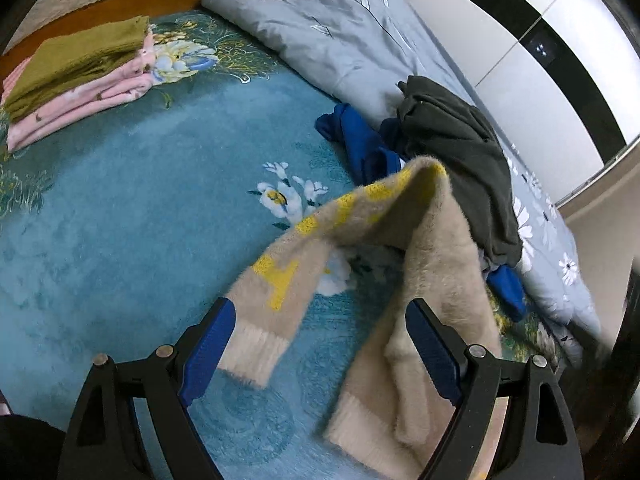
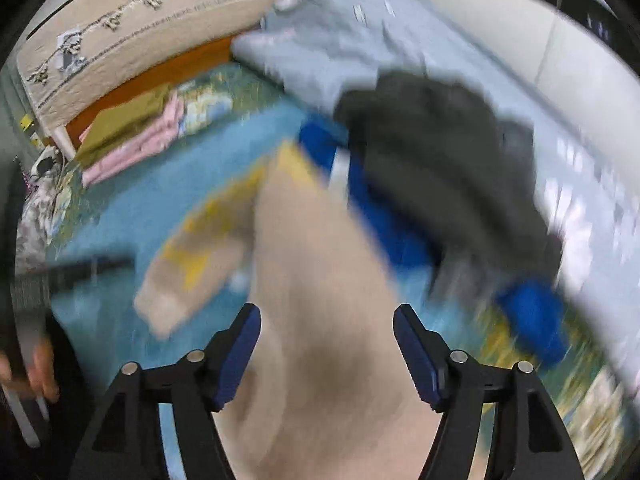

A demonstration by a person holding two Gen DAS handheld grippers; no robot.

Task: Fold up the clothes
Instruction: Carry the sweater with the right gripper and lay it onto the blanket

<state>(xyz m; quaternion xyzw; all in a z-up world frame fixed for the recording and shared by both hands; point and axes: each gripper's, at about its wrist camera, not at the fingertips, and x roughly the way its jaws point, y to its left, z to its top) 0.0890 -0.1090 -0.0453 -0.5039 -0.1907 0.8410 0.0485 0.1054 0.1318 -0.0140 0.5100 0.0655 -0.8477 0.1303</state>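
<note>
A fuzzy beige sweater (image 1: 436, 248) with yellow patches lies humped on the teal bedspread (image 1: 120, 208). My left gripper (image 1: 320, 344) stands open just above it. One ribbed sleeve cuff is beside its left pad (image 1: 208, 352), and the sweater's body sits behind its right pad (image 1: 432, 352). Neither pad presses the cloth. The right wrist view is blurred by motion. There my right gripper (image 2: 326, 344) is open over the sweater (image 2: 320, 280), whose cloth shows in the gap between the jaws without being pinched.
A folded stack, olive on pink (image 1: 80, 76), sits at the far left by the wooden headboard. A dark grey garment (image 1: 452, 152) and a blue one (image 1: 360, 140) lie heaped against a grey floral duvet (image 1: 340, 28). A hand (image 2: 36, 364) shows at the left edge.
</note>
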